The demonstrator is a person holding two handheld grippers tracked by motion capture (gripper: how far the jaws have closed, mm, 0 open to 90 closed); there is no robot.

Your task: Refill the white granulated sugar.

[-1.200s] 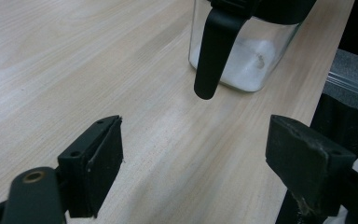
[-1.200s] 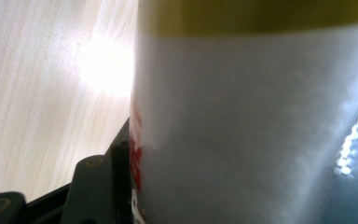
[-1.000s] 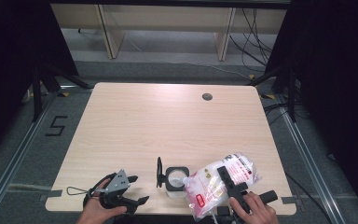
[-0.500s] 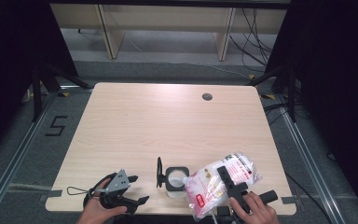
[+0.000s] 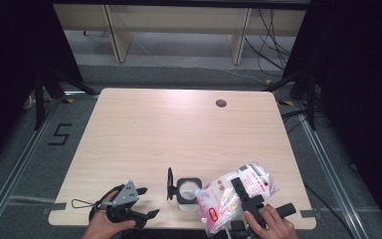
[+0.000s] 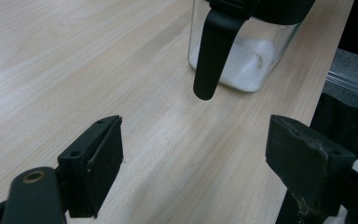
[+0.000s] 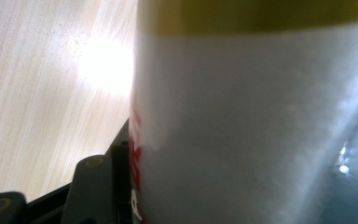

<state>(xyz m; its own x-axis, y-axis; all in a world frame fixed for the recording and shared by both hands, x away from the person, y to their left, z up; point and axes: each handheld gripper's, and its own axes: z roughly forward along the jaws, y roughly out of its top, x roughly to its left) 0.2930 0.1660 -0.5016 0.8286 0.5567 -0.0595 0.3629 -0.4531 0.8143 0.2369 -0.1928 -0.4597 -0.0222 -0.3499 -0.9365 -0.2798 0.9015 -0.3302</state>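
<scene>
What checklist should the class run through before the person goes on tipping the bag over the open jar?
1. Jar lid swung open beside the mouth: ok.
2. Bag gripped by the right gripper, jaws closed on it: ok.
3. Bag's corner lies at the jar's mouth: ok in the high view; whether the corner is cut open: cannot tell.
4. Left gripper open and free of the jar, so nothing steadies the jar: not ok.
5. Room left in the jar: ok; the left gripper view shows white grains only at its bottom.
6. Jar stands upright on the table: ok.
</scene>
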